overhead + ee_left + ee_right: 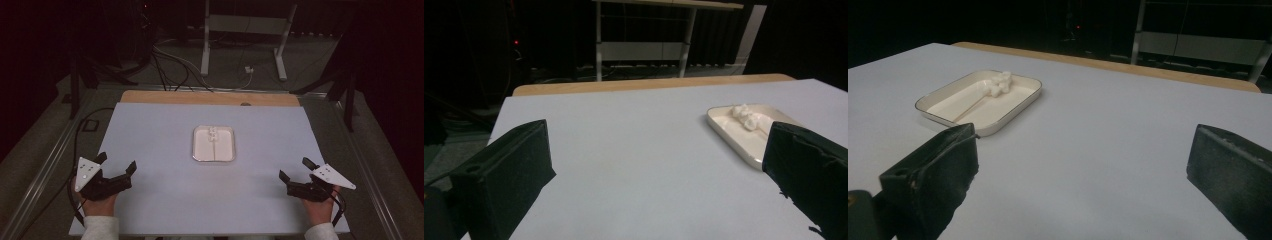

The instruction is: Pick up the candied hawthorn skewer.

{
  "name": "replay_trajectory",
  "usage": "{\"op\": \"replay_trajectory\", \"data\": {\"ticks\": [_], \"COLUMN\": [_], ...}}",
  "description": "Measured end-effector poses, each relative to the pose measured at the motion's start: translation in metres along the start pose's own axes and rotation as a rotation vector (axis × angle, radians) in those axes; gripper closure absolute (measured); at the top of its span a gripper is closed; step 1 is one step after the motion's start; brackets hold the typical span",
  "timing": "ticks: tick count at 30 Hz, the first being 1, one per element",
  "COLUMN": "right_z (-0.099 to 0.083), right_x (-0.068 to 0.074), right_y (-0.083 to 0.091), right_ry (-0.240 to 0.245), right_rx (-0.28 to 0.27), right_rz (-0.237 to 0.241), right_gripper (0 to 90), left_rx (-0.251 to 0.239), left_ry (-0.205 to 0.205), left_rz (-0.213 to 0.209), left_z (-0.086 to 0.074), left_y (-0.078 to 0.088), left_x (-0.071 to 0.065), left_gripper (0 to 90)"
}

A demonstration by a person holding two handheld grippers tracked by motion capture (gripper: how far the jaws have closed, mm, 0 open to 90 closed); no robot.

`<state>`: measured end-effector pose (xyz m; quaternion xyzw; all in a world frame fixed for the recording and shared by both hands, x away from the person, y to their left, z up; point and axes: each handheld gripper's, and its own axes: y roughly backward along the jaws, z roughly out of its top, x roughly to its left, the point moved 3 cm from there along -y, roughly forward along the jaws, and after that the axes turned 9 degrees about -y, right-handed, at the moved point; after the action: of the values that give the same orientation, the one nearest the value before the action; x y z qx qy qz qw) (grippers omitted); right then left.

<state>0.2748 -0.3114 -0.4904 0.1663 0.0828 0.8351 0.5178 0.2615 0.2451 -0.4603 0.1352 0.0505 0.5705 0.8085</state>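
While both hands rest at the near edge, the left gripper [116, 168] sits low over the sheet [150, 135] with jaws spread wide, nothing between them. Its cable [80, 131] loops off to its left over the sheet's edge onto the grey floor. In the left gripper view the jaws frame bare pale blue sheet [624, 150]; the tray [744, 137] lies ahead and to the right of this gripper, well apart from it, partly behind the right jaw.

Tray [214, 143]: white, shallow, rounded corners, flat on the sheet about midway between the two grippers and farther out than both. A white crumpled lump [213, 134] sits in its far half, with a thin line running from it toward the near rim.

Right gripper [295, 169] also released, jaws wide, nothing held, resting at the sheet's near right corner. In the right gripper view the tray [979, 101] lies ahead and to the left, well apart, lump [999, 83] at its far end.

Surface: blue sheet covers a wooden tabletop [210, 97], a strip of wood showing along the far edge. Room: dark, black curtains, a white stand [245, 37] and loose cables [170, 65] on the floor beyond the table.
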Motion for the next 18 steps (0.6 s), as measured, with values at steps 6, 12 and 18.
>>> {"op": "replay_trajectory", "data": {"ticks": [6, 12, 18], "right_z": [0.000, -0.001, 0.000], "right_x": [-0.002, -0.001, 0.000], "right_y": [0.000, -0.002, -0.001], "right_ry": [-0.005, 0.002, 0.006], "right_rx": [-0.001, 0.002, -0.004], "right_rz": [-0.007, -0.011, -0.014], "right_gripper": [0.4, 0.4, 0.4], "left_rx": [0.018, 0.026, 0.026], "left_ry": [-0.012, -0.021, -0.047], "left_rz": [-0.026, -0.041, -0.063], "left_z": [0.009, 0.015, 0.028], "left_y": [-0.008, -0.019, -0.031], "left_x": [-0.006, -0.010, -0.017], "left_gripper": [0.6, 0.6, 0.6]}}
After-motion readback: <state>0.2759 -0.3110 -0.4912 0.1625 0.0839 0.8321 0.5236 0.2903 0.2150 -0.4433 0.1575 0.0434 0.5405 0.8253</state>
